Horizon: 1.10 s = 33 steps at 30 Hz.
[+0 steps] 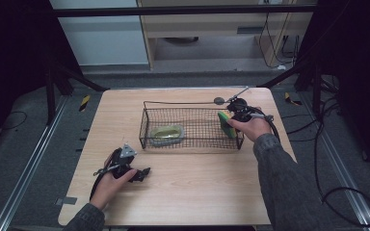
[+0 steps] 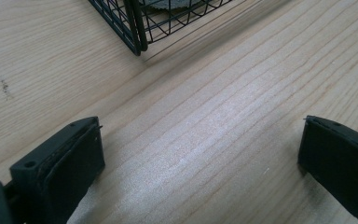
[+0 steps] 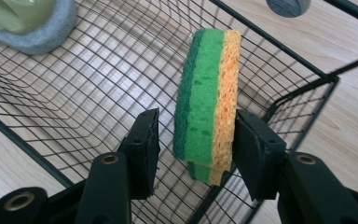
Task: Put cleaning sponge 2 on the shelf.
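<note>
**Letting the sponge go cleanly at the basket's end**

My right tool [image 3: 196,119] points down into the wire basket [image 1: 197,137], at its near end as the tool looks in. The sponge [image 3: 205,93] stands on edge between the jaws, with its green face toward the left jaw and its orange face toward the right one. The jaws are spread a little. The right pad lies against the orange side, and there is a clear gap between the left pad and the green side, so I judge the sponge is no longer pinched. Whether its lower edge already rests on the mesh I cannot tell.

To finish well, I would spread the jaws a touch more so the right pad also comes off the orange face. Then I would draw the tool straight back along its own line, not sideways. A dragging pad could tip the sponge over or lift it with me. The basket's end wall sits just beyond the right jaw, so I should watch that jaw on the wires. The grey pad with a pale green lump [image 3: 28,23] lies well ahead and to the left, clear of this move.

My left tool [image 2: 200,144] has its jaws spread wide over bare tabletop [image 2: 214,116]. A basket corner lies ahead of it, and it can stay there.
</note>
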Motion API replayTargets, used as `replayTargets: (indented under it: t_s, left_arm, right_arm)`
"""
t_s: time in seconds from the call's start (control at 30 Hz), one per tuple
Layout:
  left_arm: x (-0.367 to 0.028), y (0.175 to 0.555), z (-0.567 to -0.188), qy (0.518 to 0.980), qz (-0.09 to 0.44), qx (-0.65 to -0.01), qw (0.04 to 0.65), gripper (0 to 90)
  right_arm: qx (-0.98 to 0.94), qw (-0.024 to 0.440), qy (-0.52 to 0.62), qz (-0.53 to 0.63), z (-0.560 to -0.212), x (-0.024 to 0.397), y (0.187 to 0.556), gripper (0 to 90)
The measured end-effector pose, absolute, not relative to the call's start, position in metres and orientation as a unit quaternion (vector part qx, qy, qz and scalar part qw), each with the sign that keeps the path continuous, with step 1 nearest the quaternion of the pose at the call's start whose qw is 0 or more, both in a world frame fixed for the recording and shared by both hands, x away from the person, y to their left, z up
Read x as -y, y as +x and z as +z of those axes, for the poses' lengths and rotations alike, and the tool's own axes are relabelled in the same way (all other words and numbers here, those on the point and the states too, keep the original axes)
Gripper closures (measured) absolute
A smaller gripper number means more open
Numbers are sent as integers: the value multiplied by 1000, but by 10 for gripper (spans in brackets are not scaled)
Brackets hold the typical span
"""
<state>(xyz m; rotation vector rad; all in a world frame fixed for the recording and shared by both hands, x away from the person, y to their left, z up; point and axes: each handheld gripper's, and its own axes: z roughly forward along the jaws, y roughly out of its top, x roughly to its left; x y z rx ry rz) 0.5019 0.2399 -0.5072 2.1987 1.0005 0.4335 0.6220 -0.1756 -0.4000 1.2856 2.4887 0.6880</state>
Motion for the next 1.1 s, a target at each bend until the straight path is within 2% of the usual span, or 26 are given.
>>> replayTargets:
  t_s: [0.5,0.83,1.1]
  left_arm:
    - [-240,502,-507,843,166,-384,337,0]
    - [-240,502,-507,843,166,-384,337,0]
    - [-240,502,-507,844,166,-383,337,0]
  right_arm:
    - [-865,113,424,244,-403,158,621,507]
    - [-866,110,424,241,-403,152,618,396]
    - [-864,114,425,244,-399,151,616,354]
